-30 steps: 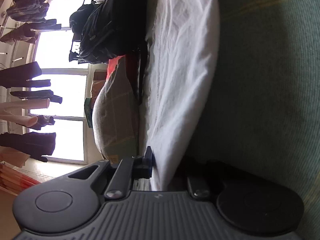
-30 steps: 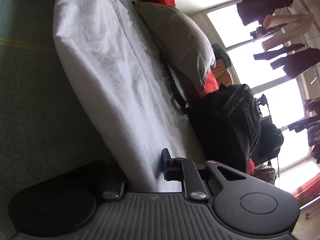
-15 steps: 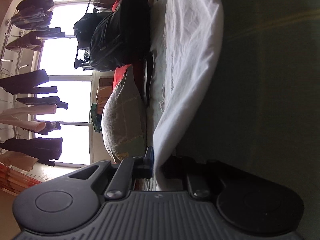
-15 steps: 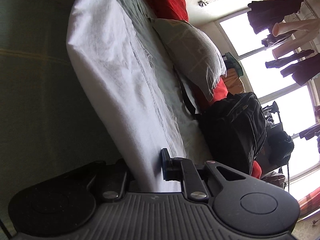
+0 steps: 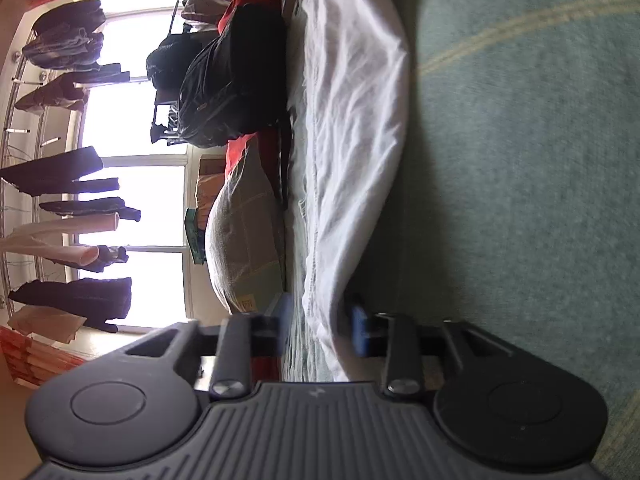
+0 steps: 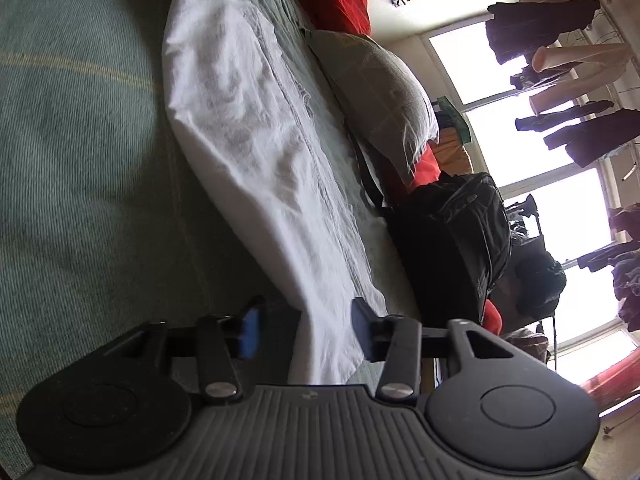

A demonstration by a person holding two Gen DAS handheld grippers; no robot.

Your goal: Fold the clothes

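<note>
Black backpack [image 6: 452, 248] beside grey pillow [image 6: 380, 92]; dark clothes [image 5: 76, 296] hanging at bright window [image 5: 132, 128].

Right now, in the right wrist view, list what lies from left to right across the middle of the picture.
Green bedspread → white garment → grey pillow → black backpack → bright window with dark clothes hanging in front of it.

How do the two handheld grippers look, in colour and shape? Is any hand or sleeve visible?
Both are alike. The left gripper and the right gripper have a black ribbed body, a round disc on each side, black link arms with silver screw heads, and blue pads on the fingers. No hand, sleeve or cable shows.
</note>
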